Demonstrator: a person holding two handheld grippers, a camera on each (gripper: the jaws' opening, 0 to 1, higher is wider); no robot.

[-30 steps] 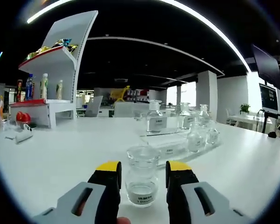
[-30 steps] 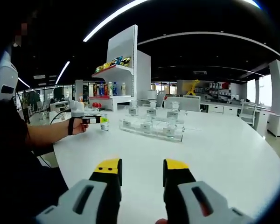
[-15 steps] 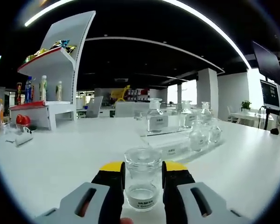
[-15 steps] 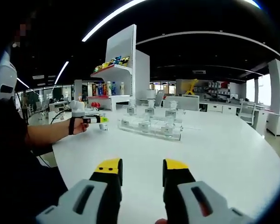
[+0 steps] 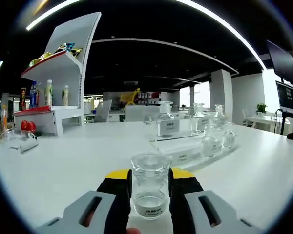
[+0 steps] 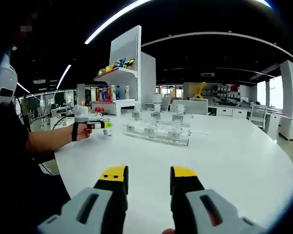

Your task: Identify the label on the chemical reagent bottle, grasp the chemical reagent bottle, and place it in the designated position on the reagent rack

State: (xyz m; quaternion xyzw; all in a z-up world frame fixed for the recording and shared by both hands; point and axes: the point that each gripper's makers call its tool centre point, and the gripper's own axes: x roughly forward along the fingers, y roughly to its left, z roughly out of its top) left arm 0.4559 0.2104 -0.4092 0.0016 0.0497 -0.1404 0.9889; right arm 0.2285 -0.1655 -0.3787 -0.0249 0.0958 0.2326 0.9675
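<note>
The left tongs [image 5: 150, 181] clench the reagent bottle [image 5: 149, 191] on the white surface [image 5: 78, 165], while the right tongs [image 6: 148, 179] hang released.

Open-plan office lab — reagent rack [image 5: 188, 148], desks [image 6: 234, 113]

- The left gripper view sits low and close, facing the reagent rack [image 5: 195, 141] across the table [image 5: 63, 165].
- The right gripper view looks from farther back; both share that rack [image 6: 156, 132].
</note>
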